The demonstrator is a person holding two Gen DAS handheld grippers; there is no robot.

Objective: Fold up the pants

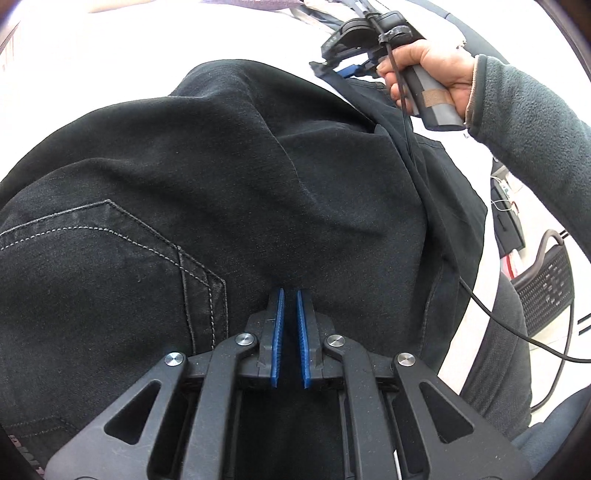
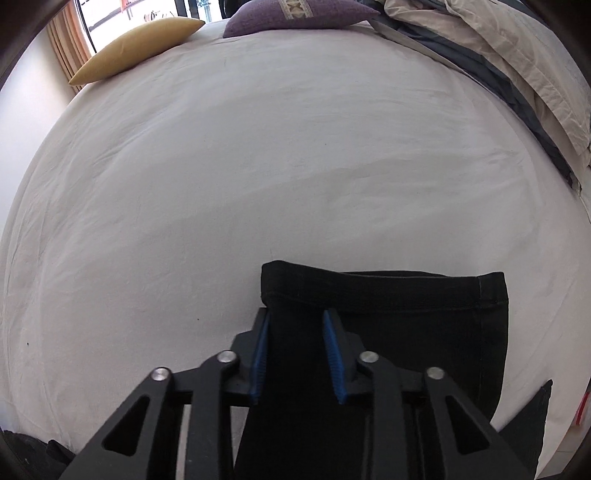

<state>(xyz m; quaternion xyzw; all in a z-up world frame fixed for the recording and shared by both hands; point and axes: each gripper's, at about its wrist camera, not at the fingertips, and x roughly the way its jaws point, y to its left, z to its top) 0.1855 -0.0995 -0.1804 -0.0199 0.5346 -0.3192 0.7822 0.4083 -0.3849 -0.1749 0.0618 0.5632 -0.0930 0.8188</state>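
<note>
Black pants (image 1: 221, 177) (pale pocket stitching) lie on a white sheet (image 2: 258, 166), near yellow (image 2: 136, 48) and purple (image 2: 295, 14) cushions.

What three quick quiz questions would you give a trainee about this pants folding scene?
1. True or false: the pants are blue.
2. Which part of the pants lies inside the right tool? A: waistband. B: leg end near the hem. C: back pocket.
3. Fill in: the pillow left of the purple pillow is ____.

Key: 1 false, they are black. 2 B. 3 yellow.
</note>
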